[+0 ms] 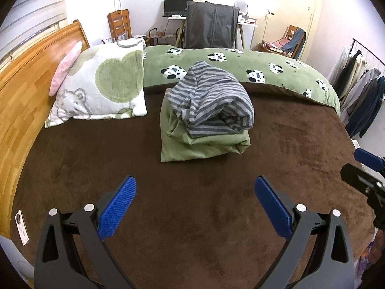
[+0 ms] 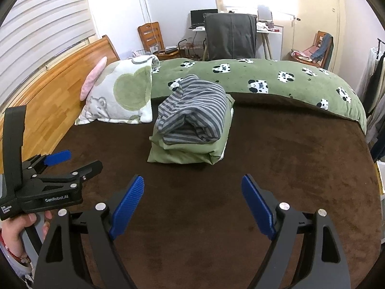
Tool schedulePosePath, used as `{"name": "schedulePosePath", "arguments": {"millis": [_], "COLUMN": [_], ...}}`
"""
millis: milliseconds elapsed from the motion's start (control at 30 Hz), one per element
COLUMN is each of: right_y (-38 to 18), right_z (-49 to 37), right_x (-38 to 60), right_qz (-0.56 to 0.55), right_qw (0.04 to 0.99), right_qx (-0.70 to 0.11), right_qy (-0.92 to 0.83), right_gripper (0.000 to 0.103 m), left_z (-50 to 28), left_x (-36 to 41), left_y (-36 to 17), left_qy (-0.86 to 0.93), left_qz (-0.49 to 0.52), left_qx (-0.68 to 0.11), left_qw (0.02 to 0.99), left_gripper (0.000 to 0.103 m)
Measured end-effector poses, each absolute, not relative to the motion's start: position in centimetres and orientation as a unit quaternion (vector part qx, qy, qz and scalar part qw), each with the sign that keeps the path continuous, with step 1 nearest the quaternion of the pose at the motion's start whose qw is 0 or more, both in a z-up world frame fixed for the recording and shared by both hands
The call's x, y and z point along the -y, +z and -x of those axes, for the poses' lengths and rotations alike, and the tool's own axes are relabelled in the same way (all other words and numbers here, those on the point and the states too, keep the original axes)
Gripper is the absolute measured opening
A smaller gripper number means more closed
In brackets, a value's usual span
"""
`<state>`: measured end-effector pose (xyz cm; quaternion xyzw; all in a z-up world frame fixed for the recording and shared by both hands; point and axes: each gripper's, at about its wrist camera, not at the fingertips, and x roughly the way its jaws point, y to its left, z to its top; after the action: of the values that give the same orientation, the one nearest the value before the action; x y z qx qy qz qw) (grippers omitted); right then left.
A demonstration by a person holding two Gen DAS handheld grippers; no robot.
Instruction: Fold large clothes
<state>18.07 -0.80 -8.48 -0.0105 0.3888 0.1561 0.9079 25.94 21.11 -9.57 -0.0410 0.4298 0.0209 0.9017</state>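
Note:
A grey striped garment (image 1: 211, 101) (image 2: 195, 115), loosely rolled, lies on top of a folded green garment (image 1: 202, 147) (image 2: 187, 151) in the middle of the brown bed cover (image 1: 192, 204) (image 2: 276, 149). My left gripper (image 1: 195, 187) is open above bare cover, well short of the pile, nothing between its blue pads. My right gripper (image 2: 192, 185) is open too, also short of the pile and empty. In the right wrist view the left gripper (image 2: 72, 161) shows at the left edge, held by a hand (image 2: 14, 231). The right gripper's tip shows at the right edge of the left wrist view.
A white and green pillow (image 1: 101, 86) leans on the wooden headboard (image 1: 28, 77) at the left. A green panda blanket (image 1: 264, 65) runs along the far side. Beyond stand a desk chair (image 1: 209, 24) and a clothes rack (image 1: 361, 82). A remote (image 1: 21, 226) lies near the bed's left edge.

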Motion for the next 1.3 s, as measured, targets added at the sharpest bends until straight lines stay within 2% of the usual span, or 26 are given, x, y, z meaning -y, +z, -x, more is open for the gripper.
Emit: {"name": "schedulePosePath", "arguments": {"millis": [1300], "right_y": [-8.4], "right_z": [-17.9], "right_x": [1.8], "right_qz": [0.027], "right_qw": [0.9], "right_qx": [-0.399], "right_qy": [0.174], "right_gripper": [0.082], "left_z": [-24.9], "left_x": [-18.5], "left_y": [-9.0], "left_qy": [0.043], "left_qz": [0.025], "left_qx": [-0.414], "left_qw": [0.909], "left_gripper": [0.096]}}
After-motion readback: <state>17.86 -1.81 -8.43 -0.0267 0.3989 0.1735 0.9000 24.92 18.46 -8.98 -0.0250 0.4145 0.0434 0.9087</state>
